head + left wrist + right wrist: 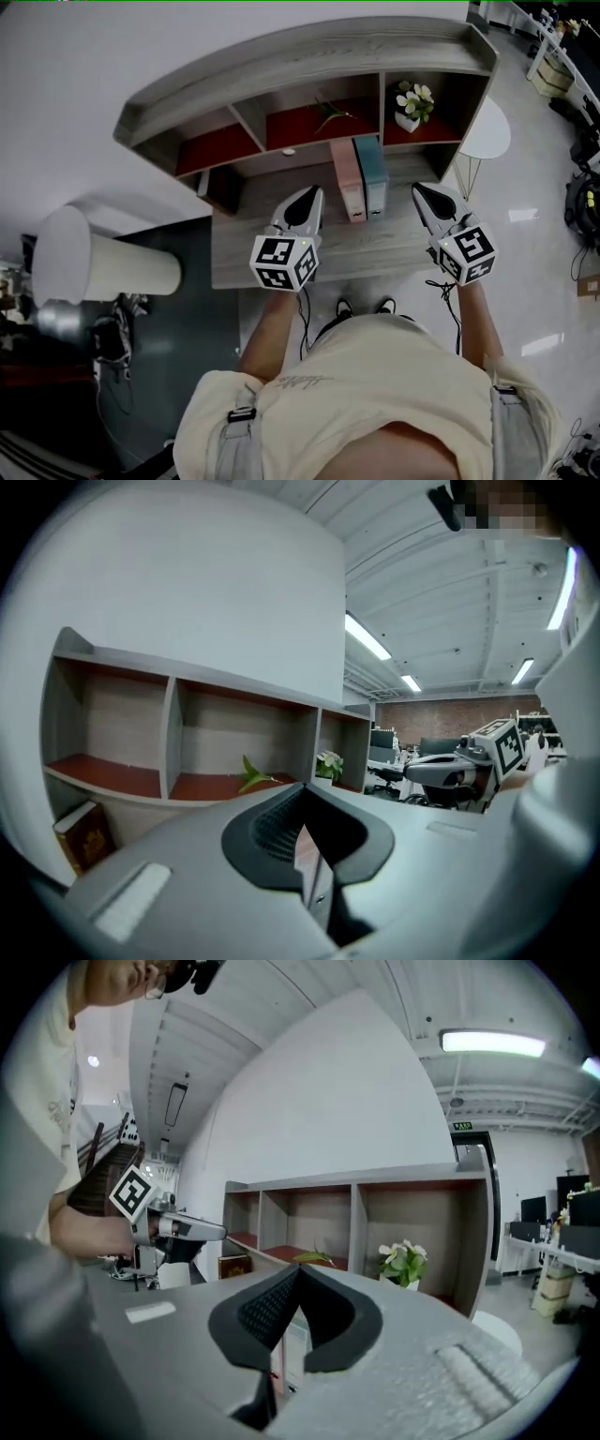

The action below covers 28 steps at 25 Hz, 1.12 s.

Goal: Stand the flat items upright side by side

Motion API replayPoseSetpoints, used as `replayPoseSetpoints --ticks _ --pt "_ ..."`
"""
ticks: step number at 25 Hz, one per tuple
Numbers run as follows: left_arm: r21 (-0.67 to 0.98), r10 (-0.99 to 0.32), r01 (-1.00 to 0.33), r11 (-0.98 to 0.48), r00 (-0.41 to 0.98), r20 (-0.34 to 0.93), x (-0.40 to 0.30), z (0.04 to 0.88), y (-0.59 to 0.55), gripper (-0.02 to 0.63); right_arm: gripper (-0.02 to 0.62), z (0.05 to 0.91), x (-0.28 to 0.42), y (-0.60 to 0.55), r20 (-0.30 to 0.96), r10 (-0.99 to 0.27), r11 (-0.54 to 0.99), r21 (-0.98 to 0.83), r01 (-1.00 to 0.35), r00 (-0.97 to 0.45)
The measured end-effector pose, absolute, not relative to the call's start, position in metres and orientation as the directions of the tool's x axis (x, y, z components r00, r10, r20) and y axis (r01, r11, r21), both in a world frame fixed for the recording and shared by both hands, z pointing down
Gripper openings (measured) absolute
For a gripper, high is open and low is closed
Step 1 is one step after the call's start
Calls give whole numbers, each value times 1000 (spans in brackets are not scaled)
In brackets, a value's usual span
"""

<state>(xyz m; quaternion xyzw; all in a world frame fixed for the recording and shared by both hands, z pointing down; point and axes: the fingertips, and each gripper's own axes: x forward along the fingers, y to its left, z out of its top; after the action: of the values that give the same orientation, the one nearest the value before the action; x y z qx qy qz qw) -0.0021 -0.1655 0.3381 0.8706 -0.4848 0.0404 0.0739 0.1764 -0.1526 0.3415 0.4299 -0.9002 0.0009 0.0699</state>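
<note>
Left gripper point(309, 195) and right gripper point(422, 190) are hovering above the desk point(281, 253), jaws pressed together, empty; pink binder point(349, 183) and teal binder point(372, 176) are standing upright on it, side by side.

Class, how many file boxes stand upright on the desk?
2: the pink file box and the teal file box, side by side on the desk; none apparently hidden.

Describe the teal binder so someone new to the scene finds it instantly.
Start at the grey wooden shelf unit with red-lined cubbies along the back of the desk. On the desk top in front of it, right of centre, two slim binders stand upright side by side. The teal binder is the right-hand one, nearer the white-flowered plant; its neighbour is a pink binder.
</note>
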Motion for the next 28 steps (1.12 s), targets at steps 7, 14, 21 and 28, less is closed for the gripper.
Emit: replayPoseSetpoints --ticks 7,14,21,28 --pt "42 -880 -883 -467 468 83 -27 310 -179 15 2 311 176 -157 69 -813 582 137 -802 -578" --pt "-12 -887 -888 -461 459 54 -29 306 -175 15 2 312 176 -159 35 -823 567 25 -823 -566" --pt "8 -890 -891 -455 454 45 -33 310 -178 15 2 325 174 -160 54 -832 554 32 -832 -552" --pt "8 -892 -894 -449 449 56 -34 321 -185 15 2 332 175 -157 58 -834 551 30 -834 -549"
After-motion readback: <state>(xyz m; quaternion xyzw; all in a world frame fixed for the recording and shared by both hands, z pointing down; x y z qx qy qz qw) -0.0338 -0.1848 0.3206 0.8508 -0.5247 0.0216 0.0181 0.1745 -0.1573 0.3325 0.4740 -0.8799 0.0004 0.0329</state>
